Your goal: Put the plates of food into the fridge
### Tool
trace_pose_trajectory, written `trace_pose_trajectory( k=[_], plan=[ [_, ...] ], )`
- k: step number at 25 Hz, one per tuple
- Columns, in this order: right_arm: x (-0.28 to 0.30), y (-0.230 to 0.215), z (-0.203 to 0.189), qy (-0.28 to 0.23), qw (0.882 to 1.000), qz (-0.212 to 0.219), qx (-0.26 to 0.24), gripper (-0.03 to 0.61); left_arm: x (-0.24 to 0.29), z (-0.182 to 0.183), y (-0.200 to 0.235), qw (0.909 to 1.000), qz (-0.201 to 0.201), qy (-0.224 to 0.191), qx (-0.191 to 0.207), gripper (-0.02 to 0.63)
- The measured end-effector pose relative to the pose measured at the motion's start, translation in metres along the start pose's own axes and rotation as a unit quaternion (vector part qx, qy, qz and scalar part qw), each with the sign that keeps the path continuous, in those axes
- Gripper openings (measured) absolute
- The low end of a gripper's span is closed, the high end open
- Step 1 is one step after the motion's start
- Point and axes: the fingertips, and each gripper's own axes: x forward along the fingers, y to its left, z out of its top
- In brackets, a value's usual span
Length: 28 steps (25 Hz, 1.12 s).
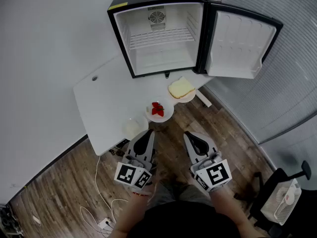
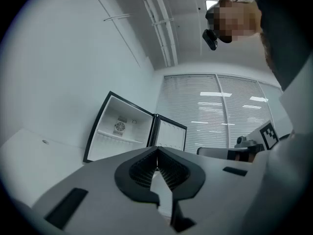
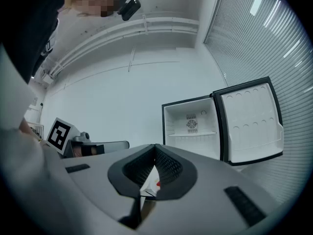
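Observation:
Three plates stand along the near edge of the white table [image 1: 99,108]: one with a slice of bread [image 1: 181,88], one with strawberries [image 1: 158,109], one pale plate [image 1: 134,127] at the left. The black mini fridge [image 1: 157,31] stands behind them, its door [image 1: 240,44] swung open to the right, its shelves bare. My left gripper [image 1: 147,135] hovers just short of the pale plate, jaws shut on nothing. Over the floor, my right gripper [image 1: 192,138] is also shut and holds nothing. The fridge [image 2: 120,129] shows beyond the left gripper [image 2: 157,153], and the fridge [image 3: 193,126] beyond the right gripper [image 3: 155,150].
White cables and a power strip [image 1: 105,222] lie on the wooden floor under the table. A black chair [image 1: 270,187] and a small white fan [image 1: 285,198] stand at the lower right. Window blinds [image 1: 277,14] run along the right wall.

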Motion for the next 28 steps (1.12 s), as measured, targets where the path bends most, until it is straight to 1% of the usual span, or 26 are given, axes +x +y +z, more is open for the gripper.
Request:
trace_pose_trajectory(
  k=[5,8,10,13,15,18,21,25,28],
  plan=[
    [0.003,-0.004,-0.005,0.006,1.000,0.010,-0.006,0.005,0.004,-0.005,0.001,1.0000,0.009,0.002,-0.002,0.009],
    [0.008,0.001,-0.013,0.016,1.000,0.024,-0.008,0.005,0.000,-0.010,0.005,0.9998,0.020,0.006,-0.001,0.009],
    [0.014,0.010,-0.023,0.032,0.999,0.037,-0.006,0.005,-0.010,-0.016,0.014,0.9992,0.039,0.013,0.002,0.009],
    [0.026,0.024,-0.050,0.066,0.997,0.050,0.003,0.005,-0.031,-0.028,0.034,0.9965,0.080,0.024,0.005,0.009],
    [0.035,0.032,-0.069,0.088,0.995,0.054,0.001,0.005,-0.047,-0.036,0.048,0.9939,0.107,0.026,0.005,0.009],
    [0.049,0.041,-0.090,0.111,0.992,0.060,-0.006,0.005,-0.067,-0.042,0.064,0.9904,0.137,0.018,-0.002,0.009],
    [0.066,0.057,-0.101,0.120,0.990,0.077,-0.005,0.006,-0.082,-0.048,0.078,0.9862,0.165,0.010,-0.001,0.009],
    [0.084,0.072,-0.125,0.133,0.988,0.079,0.014,0.006,-0.104,-0.055,0.098,0.9788,0.205,-0.001,0.002,0.009],
    [0.098,0.082,-0.148,0.158,0.984,0.081,0.035,0.008,-0.119,-0.063,0.113,0.9744,0.225,-0.001,0.003,0.009]
  ],
)
